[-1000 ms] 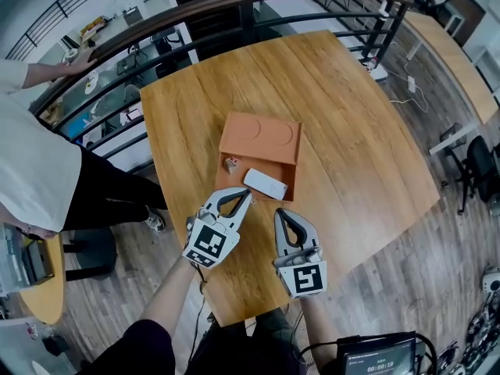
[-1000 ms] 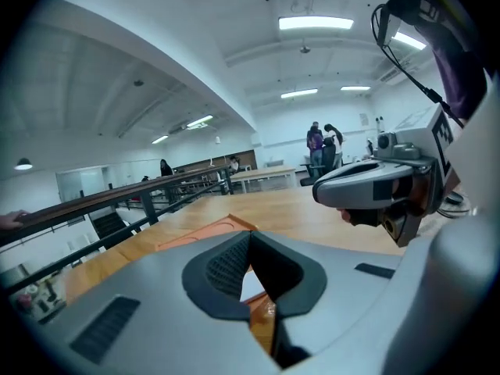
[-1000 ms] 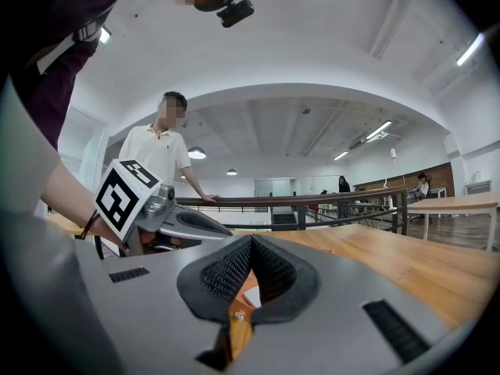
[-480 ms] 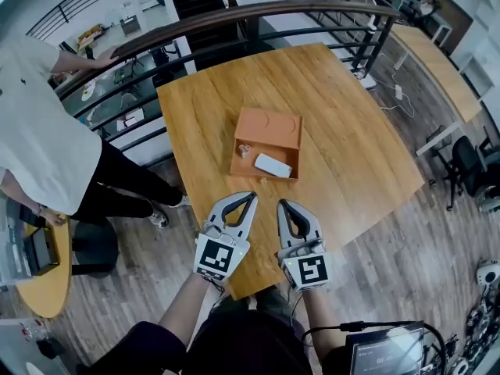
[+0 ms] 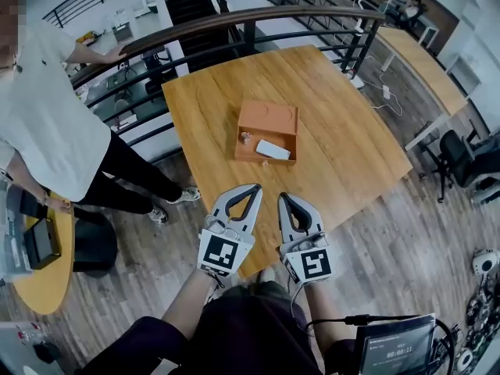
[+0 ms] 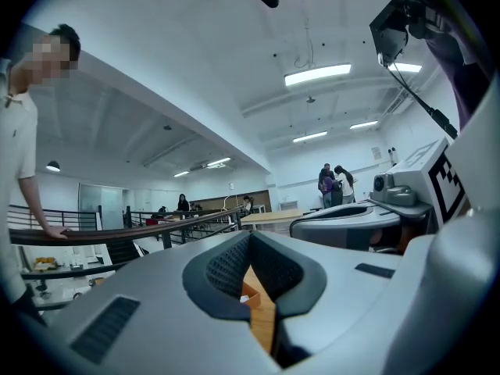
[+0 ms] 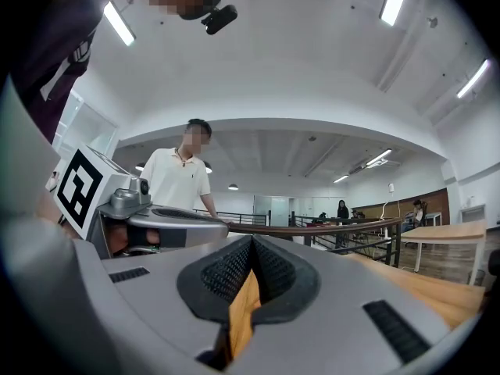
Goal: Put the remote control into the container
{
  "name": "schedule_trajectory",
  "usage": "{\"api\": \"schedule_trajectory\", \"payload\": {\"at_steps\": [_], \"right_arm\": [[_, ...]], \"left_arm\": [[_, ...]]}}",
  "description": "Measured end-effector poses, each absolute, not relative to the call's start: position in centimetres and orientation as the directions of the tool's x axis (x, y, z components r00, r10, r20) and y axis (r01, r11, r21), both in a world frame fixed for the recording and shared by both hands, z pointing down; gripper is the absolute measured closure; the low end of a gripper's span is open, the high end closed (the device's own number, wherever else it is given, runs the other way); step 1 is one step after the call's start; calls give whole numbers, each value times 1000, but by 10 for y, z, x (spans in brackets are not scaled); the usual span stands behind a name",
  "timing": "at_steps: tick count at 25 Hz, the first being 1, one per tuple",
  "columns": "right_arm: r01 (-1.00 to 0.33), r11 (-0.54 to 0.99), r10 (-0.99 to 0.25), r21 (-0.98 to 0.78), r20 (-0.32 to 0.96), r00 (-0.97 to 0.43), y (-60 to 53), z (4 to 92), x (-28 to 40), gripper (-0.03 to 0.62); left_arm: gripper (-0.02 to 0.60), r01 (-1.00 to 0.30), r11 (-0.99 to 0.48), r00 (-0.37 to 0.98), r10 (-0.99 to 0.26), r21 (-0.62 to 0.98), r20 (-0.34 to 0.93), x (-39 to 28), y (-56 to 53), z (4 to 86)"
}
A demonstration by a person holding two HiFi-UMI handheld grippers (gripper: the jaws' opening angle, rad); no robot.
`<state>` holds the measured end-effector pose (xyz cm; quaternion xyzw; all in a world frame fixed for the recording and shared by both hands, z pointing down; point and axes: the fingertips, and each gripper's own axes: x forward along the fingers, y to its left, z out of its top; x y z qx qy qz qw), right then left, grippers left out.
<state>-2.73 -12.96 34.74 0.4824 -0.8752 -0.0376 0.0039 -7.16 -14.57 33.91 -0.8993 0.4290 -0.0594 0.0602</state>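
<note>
The white remote control point(image 5: 273, 149) lies inside the orange container point(image 5: 269, 119), at 12 o'clock on the surface point(image 5: 344, 131) — job looks done. Left tool point(image 5: 251, 187) and right tool point(image 5: 285, 198) are closed, empty — best hold them clear.

Holding left gripper point(image 5: 252, 187) and right gripper point(image 5: 283, 198) side by side just below frame centre, tips pointing up-frame. Clamping nothing, jaws closed tip to tip on both. Reaching in from the bottom edge with left forearm point(image 5: 186, 303) and right forearm point(image 5: 316, 316).
</note>
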Motion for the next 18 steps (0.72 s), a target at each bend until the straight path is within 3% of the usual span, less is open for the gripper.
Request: {"api": "schedule_trajectory", "payload": {"at_steps": [18], "right_arm": [[-826, 554, -824, 104, -69, -562, -99, 329, -13, 579]], "left_arm": [[572, -787, -591, 596, -802, -175, 25, -48, -110, 327]]}}
